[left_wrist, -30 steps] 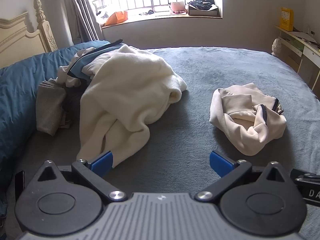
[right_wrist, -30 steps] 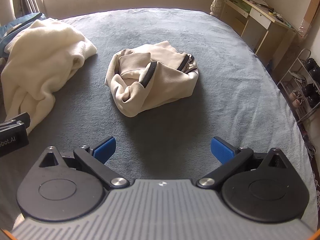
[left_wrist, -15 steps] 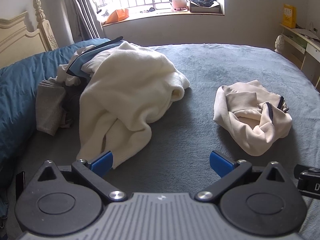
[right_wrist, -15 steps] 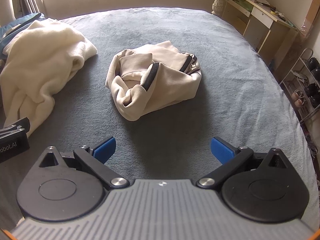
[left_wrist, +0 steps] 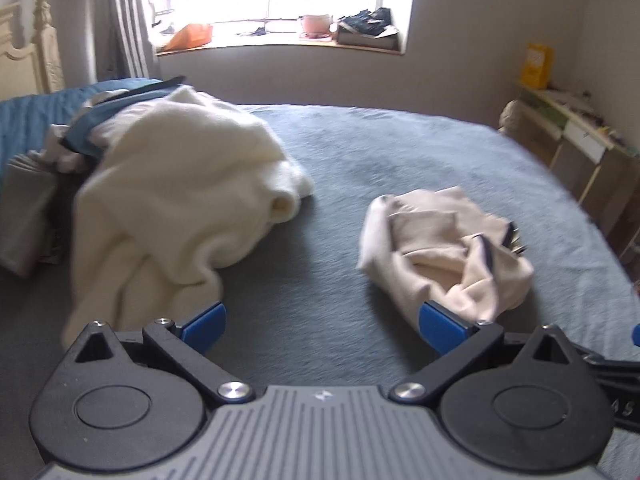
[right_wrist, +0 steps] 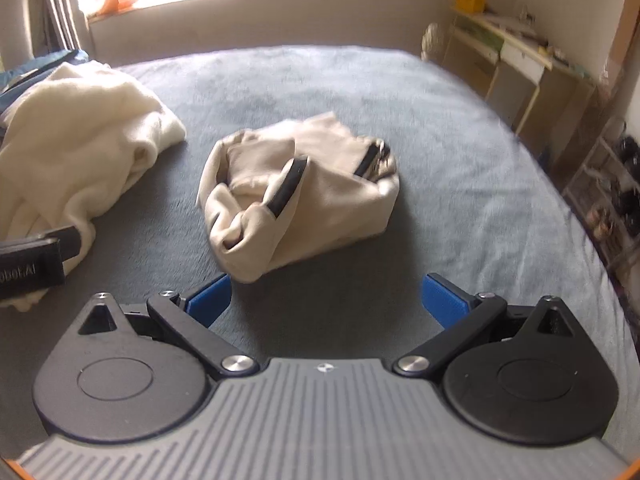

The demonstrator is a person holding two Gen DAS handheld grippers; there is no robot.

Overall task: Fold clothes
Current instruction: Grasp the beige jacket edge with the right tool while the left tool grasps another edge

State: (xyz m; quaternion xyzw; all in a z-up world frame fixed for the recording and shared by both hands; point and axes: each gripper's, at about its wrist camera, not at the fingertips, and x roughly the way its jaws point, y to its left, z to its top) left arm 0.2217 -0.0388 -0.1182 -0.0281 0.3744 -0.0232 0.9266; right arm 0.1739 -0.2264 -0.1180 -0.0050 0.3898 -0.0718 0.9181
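Both claws, left claw [left_wrist: 320, 322] and right claw [right_wrist: 326, 300], held apart, empty, brought closer to crumpled beige garment [right_wrist: 298, 196] mid-bed [right_wrist: 440, 128]; grasp judged imminent.

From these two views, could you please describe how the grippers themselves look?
Both match: the left gripper and right gripper have blue fingertips on black linkage arms with silver pivot screws, two round black housings and a ribbed grey centre plate. White lettering marks each one's side.

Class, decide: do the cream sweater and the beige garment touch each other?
Apart. The right wrist view shows grey bedspread between cream sweater and beige garment.
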